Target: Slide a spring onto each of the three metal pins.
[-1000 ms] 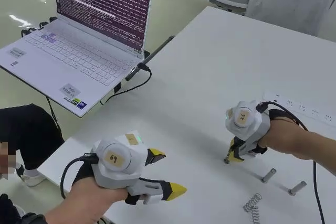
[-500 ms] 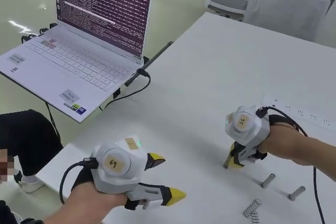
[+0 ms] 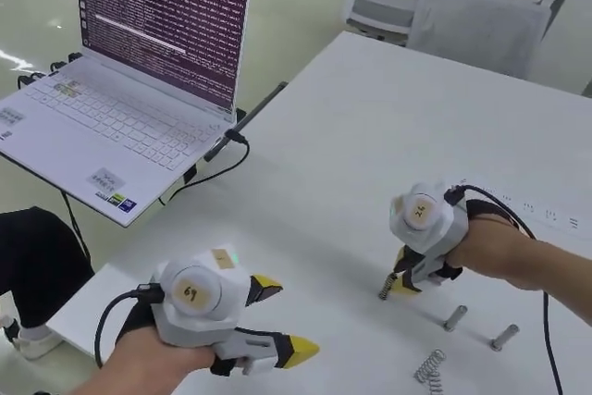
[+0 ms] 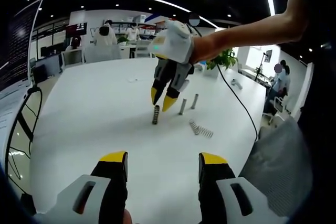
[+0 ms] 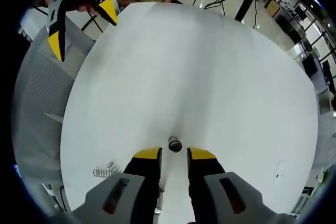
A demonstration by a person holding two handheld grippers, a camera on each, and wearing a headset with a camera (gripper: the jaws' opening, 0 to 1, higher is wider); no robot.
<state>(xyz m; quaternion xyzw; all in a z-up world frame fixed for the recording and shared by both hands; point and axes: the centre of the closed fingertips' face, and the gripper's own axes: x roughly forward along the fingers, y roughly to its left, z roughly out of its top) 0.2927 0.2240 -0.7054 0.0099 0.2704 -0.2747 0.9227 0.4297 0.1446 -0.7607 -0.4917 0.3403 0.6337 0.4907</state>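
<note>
One pin (image 3: 387,286), low and right of centre in the head view, appears to carry a spring already. Two bare pins (image 3: 454,318) stand at lower right, with the loose springs (image 3: 428,367) lying just below them. The right hand-held gripper (image 3: 399,286) hovers just beside the sprung pin, jaws narrowly apart and holding nothing. Next, I judge, it must pinch a loose spring and align it over a bare pin. The left hand-held gripper (image 3: 287,319), at lower left, waits with jaws wide apart, well clear. A laptop (image 3: 139,71) sits at upper left beside the desk (image 3: 388,117). Nothing blocks the way.
</note>
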